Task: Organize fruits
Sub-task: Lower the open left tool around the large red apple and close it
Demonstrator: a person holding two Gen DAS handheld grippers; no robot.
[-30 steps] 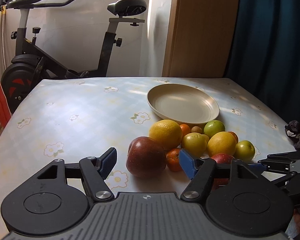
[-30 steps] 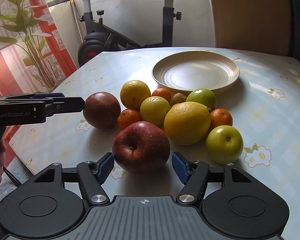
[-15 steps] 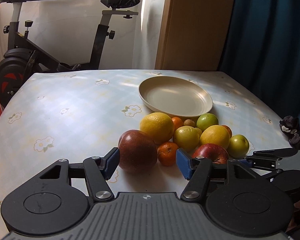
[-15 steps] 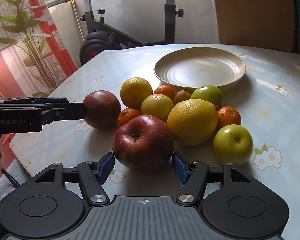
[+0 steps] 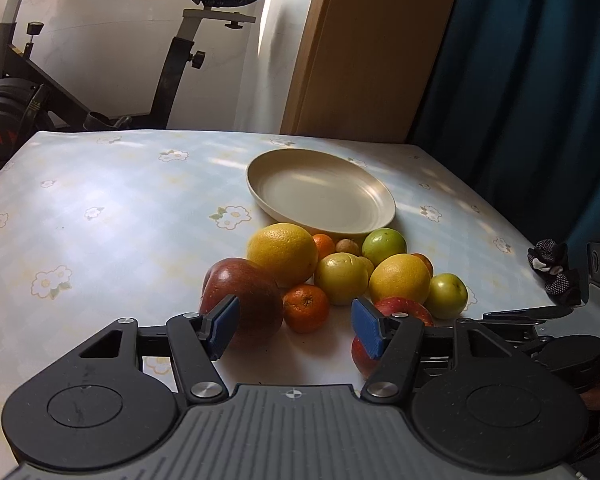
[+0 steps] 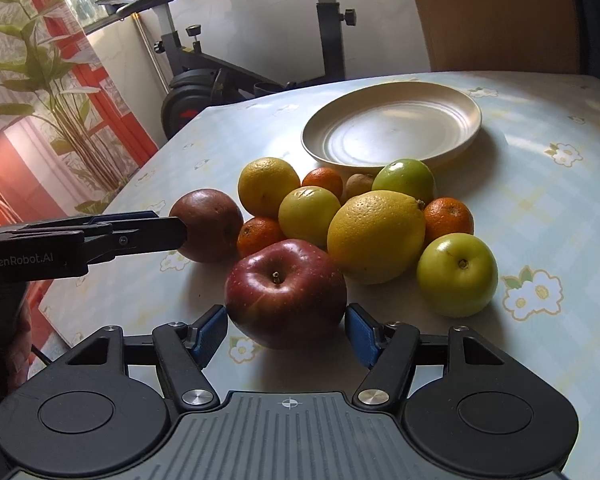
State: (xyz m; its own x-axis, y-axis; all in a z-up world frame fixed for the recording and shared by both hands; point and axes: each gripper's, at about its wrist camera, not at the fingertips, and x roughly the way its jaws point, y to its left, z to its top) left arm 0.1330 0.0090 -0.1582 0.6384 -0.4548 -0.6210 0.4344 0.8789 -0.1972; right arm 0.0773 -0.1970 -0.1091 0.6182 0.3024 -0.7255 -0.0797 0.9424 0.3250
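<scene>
Left gripper (image 5: 294, 328) and right gripper (image 6: 286, 330): black two-finger linkages are fitted with ribbed blue pads (image 6: 362, 334), silver pivot screws and a grey ribbed base; "GenRobot.AI" is printed in white on the side.

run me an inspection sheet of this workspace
surface: table, floral cloth, dry
job's things: plate empty; fruit pile beside it on the cloth
clutter: dark patterned fabric at the table edge
grippers: left tongs open, one pad by the dark apple; right tongs straddle the red apple, contact unclear
cables: nothing seen
surroundings: exercise bike, plant, blue curtain
</scene>
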